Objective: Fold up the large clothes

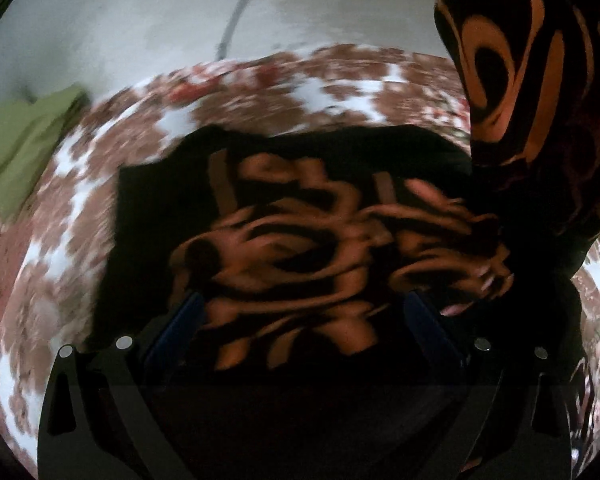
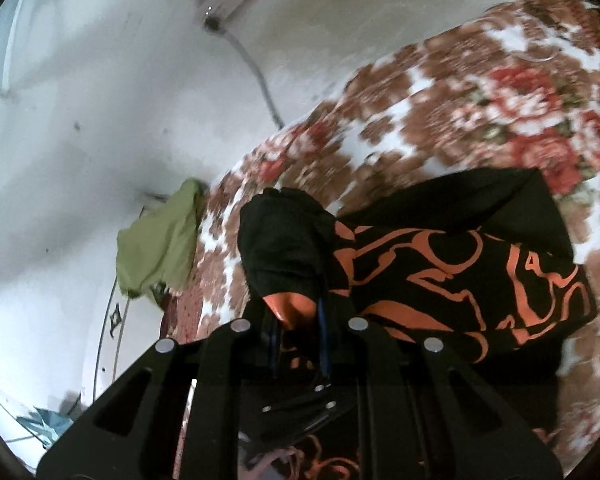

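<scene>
A black garment with orange swirls lies spread on the bed, blurred in the left wrist view. My left gripper hovers over it, open, its fingers wide apart with nothing pinched between them. A part of the same garment hangs lifted at the upper right of that view. In the right wrist view my right gripper is shut on a bunched black and orange fold of the garment, which bulges up above the fingertips. The rest of the cloth trails away to the right over the bed.
The bed carries a brown, red and white floral bedspread. A green cloth lies at its edge by the pale wall. A grey cable runs down the wall.
</scene>
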Action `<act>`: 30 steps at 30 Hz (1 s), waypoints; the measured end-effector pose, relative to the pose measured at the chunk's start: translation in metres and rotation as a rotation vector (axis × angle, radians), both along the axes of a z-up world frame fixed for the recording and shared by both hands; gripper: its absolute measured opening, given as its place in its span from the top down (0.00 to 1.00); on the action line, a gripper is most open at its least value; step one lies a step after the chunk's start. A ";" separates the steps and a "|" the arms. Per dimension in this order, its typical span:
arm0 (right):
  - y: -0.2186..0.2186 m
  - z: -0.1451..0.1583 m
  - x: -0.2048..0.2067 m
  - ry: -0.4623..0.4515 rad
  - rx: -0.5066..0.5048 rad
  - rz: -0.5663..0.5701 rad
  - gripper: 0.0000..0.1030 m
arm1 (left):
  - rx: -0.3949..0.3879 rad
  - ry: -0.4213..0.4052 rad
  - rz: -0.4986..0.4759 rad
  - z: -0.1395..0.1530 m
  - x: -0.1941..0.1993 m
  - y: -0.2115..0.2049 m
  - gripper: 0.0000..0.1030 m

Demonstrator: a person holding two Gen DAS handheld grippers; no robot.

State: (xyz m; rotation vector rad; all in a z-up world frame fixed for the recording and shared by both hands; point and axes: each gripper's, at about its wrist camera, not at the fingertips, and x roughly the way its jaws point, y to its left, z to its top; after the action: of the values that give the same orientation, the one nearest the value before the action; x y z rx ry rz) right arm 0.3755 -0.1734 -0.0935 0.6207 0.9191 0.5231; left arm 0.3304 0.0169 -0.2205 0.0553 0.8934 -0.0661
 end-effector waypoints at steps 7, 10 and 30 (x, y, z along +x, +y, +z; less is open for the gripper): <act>0.084 -0.038 0.013 0.022 -0.008 0.017 0.85 | -0.055 0.037 0.081 0.006 -0.036 0.091 0.05; 0.120 -0.055 0.017 0.027 -0.024 0.026 0.85 | -0.059 0.033 0.096 0.006 -0.051 0.117 0.05; 0.221 -0.146 -0.031 0.033 -0.255 0.256 0.05 | -0.109 0.092 0.186 -0.012 -0.088 0.196 0.05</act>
State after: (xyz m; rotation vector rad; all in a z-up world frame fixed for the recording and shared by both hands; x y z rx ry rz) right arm 0.3447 0.0479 -0.2399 0.2830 1.0841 0.6132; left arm 0.2420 0.2132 -0.2323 -0.1337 0.9820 0.0567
